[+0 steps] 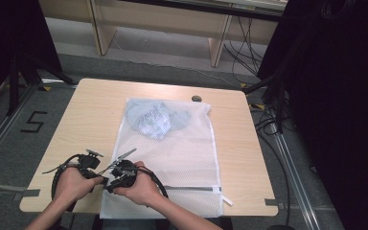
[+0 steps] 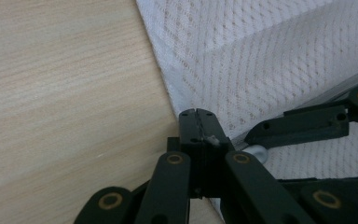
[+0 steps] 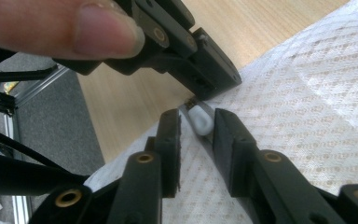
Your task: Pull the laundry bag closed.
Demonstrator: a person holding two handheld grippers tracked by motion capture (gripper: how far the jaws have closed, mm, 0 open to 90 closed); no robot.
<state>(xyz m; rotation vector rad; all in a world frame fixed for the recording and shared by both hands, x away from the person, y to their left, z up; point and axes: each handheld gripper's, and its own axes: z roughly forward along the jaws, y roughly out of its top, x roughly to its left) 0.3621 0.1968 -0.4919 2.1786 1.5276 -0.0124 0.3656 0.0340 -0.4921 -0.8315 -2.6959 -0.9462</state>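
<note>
Lying flat on the one wooden table (image 1: 91, 110) is a single white mesh laundry bag (image 1: 182, 158) with one bluish garment (image 1: 155, 120) inside at its far end. Two grippers meet at the bag's near left corner: the left gripper (image 2: 196, 122) is clamped on the bag's edge, and the right gripper (image 3: 196, 126) stands partly apart around the one white zipper pull (image 3: 200, 120), not pressing it.

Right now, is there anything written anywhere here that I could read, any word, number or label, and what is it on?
"5": a large dark numeral marked on the grey floor left of the table.
Pale markings on the blue garment inside the white mesh bag: too blurred to read.
There is no other writing.
</note>
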